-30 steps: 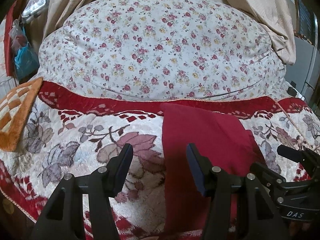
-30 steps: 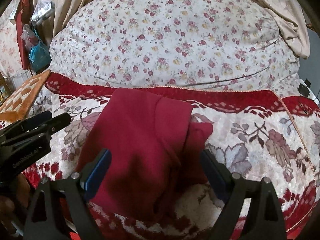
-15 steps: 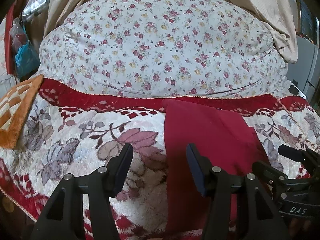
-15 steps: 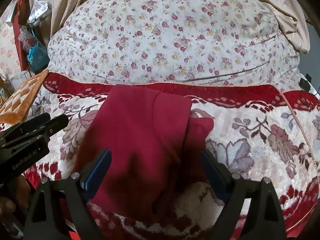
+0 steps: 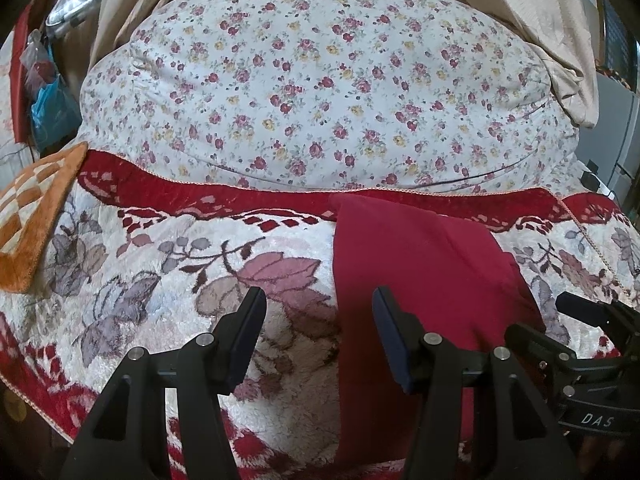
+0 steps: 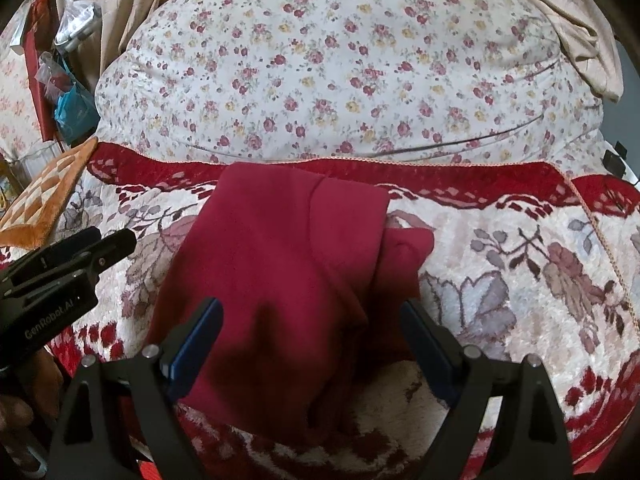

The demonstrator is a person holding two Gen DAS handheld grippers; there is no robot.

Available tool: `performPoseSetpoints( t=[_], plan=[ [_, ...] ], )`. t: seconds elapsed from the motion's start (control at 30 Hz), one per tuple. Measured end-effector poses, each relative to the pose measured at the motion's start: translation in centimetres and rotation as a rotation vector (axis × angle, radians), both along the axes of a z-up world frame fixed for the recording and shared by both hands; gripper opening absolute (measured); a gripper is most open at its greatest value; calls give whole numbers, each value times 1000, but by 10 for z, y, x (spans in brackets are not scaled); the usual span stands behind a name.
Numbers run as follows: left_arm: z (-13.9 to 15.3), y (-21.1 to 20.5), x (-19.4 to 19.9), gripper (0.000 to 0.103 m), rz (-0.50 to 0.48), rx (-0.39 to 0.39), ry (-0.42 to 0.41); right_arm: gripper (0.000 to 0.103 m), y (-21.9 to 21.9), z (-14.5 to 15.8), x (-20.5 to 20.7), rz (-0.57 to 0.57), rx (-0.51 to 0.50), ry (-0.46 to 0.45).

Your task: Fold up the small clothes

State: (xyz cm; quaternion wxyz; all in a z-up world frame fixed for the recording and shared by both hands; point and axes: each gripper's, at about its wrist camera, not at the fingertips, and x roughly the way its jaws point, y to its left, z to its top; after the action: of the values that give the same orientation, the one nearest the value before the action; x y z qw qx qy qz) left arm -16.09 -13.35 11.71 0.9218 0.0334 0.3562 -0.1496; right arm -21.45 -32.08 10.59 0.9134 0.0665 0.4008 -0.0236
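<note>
While both claws hang spread and empty, the red garment point(image 6: 280, 280) lies partly folded on the floral blanket point(image 5: 160, 280) — left claw point(image 5: 318, 334) straddling its left edge, right claw point(image 6: 310, 346) over its near end. Pinching blanket pile too — likely on this plush — would drag the fold askew.

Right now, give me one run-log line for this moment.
garment: red cloth partly folded on floral blanket | left tool: open, over left edge | right tool: open, straddling cloth
</note>
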Motion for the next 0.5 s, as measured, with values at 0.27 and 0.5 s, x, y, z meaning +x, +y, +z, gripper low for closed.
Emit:
performPoseSetpoints(
  t=[0.27, 0.5],
  plan=[
    [-5, 2, 3, 33, 4, -5, 9, 92, 1, -5, 3, -2, 7, 12],
    [-9, 2, 5, 33, 5, -1, 17, 92, 1, -7, 5, -3, 11, 14]
  ],
)
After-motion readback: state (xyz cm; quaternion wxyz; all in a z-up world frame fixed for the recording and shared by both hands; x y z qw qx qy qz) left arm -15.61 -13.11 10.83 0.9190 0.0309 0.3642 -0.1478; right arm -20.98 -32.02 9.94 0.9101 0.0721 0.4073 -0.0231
